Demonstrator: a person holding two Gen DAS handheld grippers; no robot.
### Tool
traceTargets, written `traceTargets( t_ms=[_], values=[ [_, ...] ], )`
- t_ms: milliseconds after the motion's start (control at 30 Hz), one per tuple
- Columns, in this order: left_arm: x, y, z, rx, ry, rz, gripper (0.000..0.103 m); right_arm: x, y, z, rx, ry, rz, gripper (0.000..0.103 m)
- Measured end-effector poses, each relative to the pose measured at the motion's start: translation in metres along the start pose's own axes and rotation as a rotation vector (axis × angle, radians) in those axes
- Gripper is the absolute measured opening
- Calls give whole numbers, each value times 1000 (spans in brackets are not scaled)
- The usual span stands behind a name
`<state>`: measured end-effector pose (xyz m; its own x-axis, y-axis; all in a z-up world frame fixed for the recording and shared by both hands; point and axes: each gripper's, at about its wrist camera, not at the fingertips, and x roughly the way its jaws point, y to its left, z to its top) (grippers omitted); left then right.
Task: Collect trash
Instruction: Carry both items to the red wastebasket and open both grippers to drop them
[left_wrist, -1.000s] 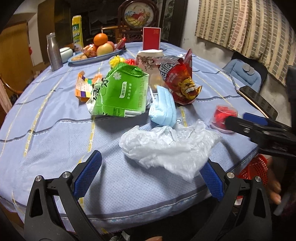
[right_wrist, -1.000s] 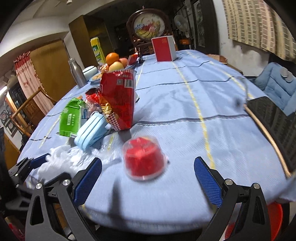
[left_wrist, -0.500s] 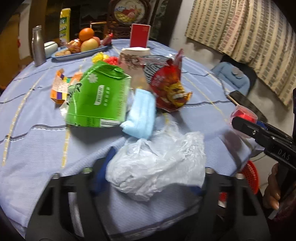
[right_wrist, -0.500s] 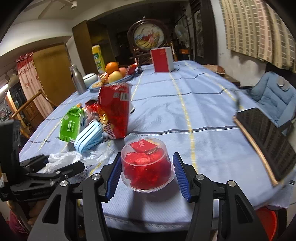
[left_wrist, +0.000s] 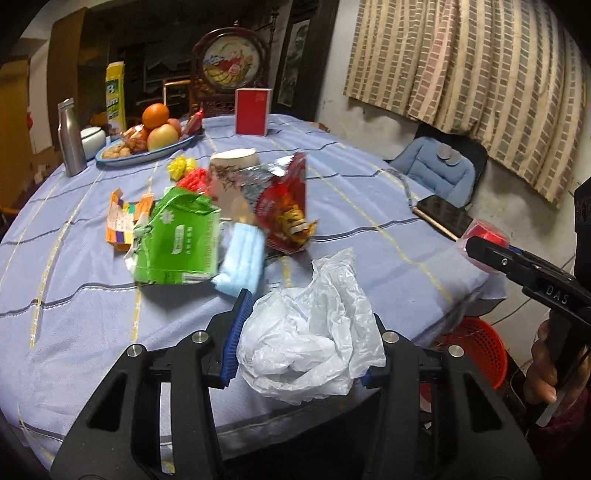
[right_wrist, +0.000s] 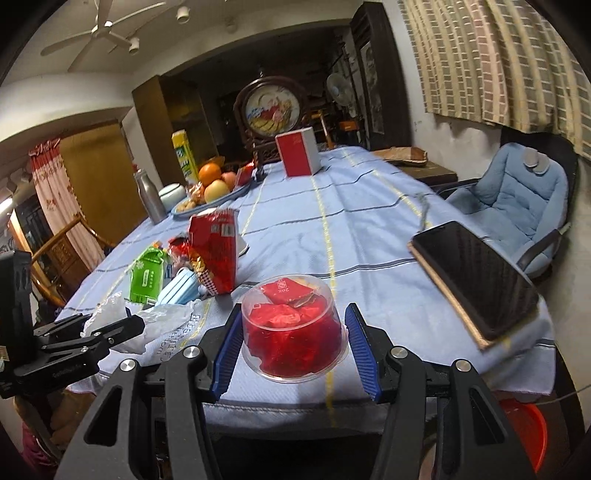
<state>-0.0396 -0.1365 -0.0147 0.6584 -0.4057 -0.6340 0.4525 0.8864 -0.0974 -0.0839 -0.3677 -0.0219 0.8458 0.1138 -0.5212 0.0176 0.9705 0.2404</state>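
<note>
Compared with a second ago, when both tools stood spread wide with the trash lying loose before them, each is now gripping an item. The left tool (left_wrist: 299, 343) has just been closing, and its blue ribbed pads (left_wrist: 236, 336) pinch a crumpled plastic bag (left_wrist: 314, 332), thin, translucent white and heavily creased, which bulges up between the fingers above the near edge of the desk (left_wrist: 74, 295). The right tool (right_wrist: 293, 350), whose jaws closed earlier in that second, clamps a clear plastic tub (right_wrist: 293, 328): round, squat, glossy, packed with crinkled red wrappers under a transparent lid. The tub sits at the desk's front edge; whether it has lifted clear of the cloth cannot be told. The desk is round, draped in a pale blue woven cloth with grey and yellow stripes. Further trash lies on it beyond the bag: a flattened green tissue pack (left_wrist: 177, 243), a folded light-blue face mask (left_wrist: 242, 258), a torn red foil snack bag (left_wrist: 286, 214) and a small orange carton (left_wrist: 120, 225). A red mesh basket (left_wrist: 476, 350) stands below the desk's right side.
</note>
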Motion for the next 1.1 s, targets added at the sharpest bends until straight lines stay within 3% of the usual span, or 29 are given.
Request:
traceTargets(
  t_ms=[233, 433, 533, 700, 800, 933, 1100],
  values=[
    [-6, -40, 14, 80, -27, -49, 48, -53, -42, -7, 49, -73, -95, 54],
    [1, -93, 22, 158, -15, -165, 48, -95, -112, -37, 160, -67, -247, 55],
    [8, -119, 22, 202, -1, -206, 48, -100, -157, -67, 249, -12, -328, 55],
    [27, -170, 21, 279, 50, -287, 48, -66, -226, -120, 404, 145, -367, 55],
    [39, -203, 19, 333, 82, -321, 48, -46, -251, -144, 465, 217, -368, 73],
    [57, -250, 10, 421, 128, -371, 48, -60, -269, -153, 515, 176, -388, 77],
    [86, -307, -3, 513, 193, -435, 48, -103, -292, -155, 573, 41, -451, 84]
  ],
)
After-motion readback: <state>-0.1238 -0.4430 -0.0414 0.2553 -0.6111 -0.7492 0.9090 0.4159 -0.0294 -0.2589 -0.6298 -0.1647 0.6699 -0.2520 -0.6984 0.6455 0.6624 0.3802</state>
